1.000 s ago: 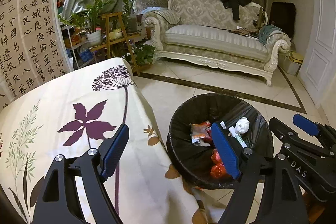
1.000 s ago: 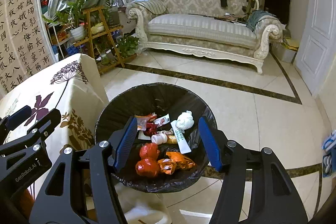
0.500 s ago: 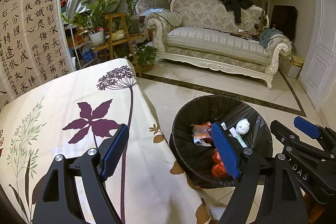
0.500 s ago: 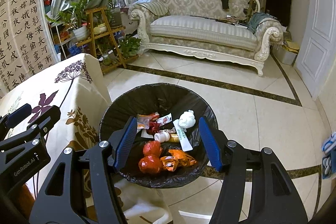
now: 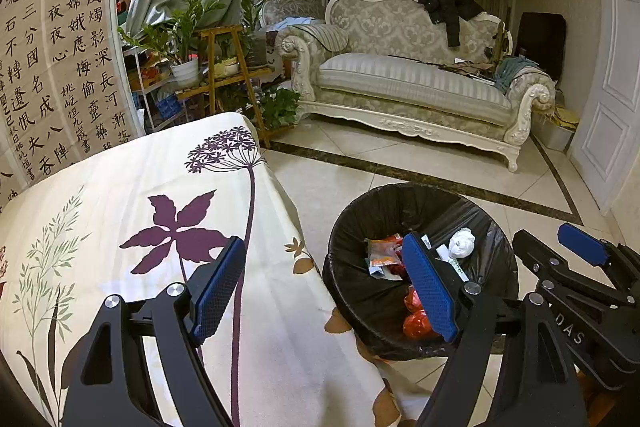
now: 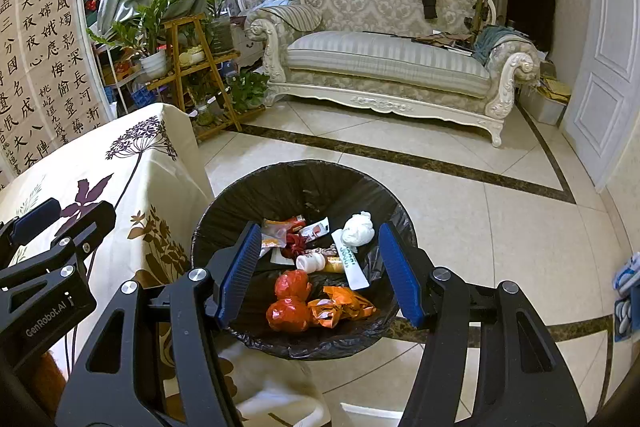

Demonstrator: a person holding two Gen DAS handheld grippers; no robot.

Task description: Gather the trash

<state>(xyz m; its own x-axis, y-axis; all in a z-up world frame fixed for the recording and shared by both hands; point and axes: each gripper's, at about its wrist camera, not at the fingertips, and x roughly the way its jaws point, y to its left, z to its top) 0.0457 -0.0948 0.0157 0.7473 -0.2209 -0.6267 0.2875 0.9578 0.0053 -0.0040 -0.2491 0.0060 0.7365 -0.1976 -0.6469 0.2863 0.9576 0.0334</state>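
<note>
The right tool (image 6: 322, 273) is spread wide and grips nothing, hovering above the black-lined bin (image 6: 280, 183) on the floor. The left tool (image 5: 326, 285) is likewise spread wide and bare, one finger over the flowered cloth on the bench (image 5: 120, 195), the other over the bin's near edge. The trash (image 6: 316, 267), red and orange wrappers, a crumpled white tissue (image 6: 359, 229) and a small bottle, lies inside the bin, below the right tool.

To your left is the table (image 5: 120, 195), draped in a cream cloth (image 5: 280, 347) with printed purple flowers. On the tiled floor (image 6: 460, 211) just right of it stands the black-lined bin (image 6: 304, 183); the sofa (image 6: 384, 63) sits far across.
</note>
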